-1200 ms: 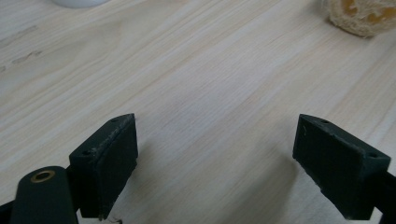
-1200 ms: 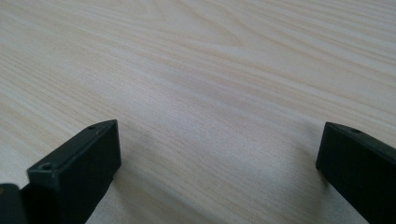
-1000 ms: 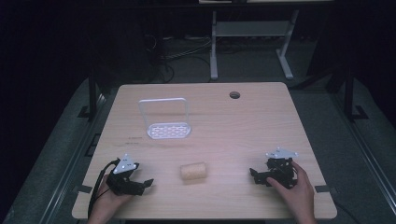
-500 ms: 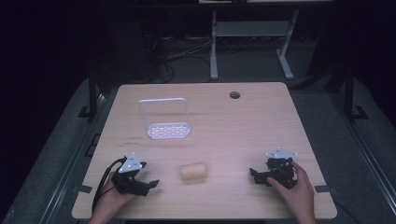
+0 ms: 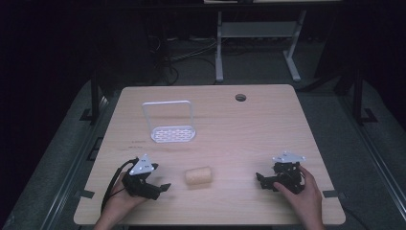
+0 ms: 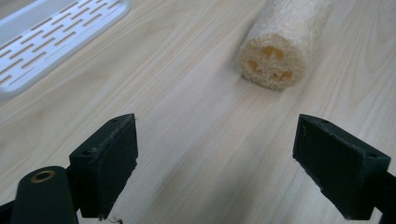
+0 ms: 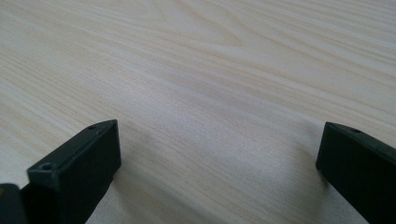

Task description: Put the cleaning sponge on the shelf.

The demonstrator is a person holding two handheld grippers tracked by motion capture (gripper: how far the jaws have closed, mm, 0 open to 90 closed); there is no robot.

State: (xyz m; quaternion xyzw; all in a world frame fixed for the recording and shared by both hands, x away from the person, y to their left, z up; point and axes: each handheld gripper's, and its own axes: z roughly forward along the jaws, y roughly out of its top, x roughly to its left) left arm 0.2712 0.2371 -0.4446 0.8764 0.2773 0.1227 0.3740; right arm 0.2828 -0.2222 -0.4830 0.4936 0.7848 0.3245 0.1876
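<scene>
1. The left gripper [image 5: 160,188], jaws wide apart and empty, sits just left of the loofah [image 5: 198,176], aimed at its near end: the approach step, I judge.
2. The loofah lies on the table [image 5: 239,129], nearer the person than the white rack [image 5: 170,129]. Its long axis runs left to right, slightly slanted. Next, the jaws must straddle its width.
3. The right gripper [image 5: 261,179], well right of the loofah, rests spread open, empty.

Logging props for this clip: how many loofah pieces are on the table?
1. The loofah lies on its side near the table's front edge, between the two grippers, just ahead of the open left gripper. Nothing seems to hide another.
</scene>
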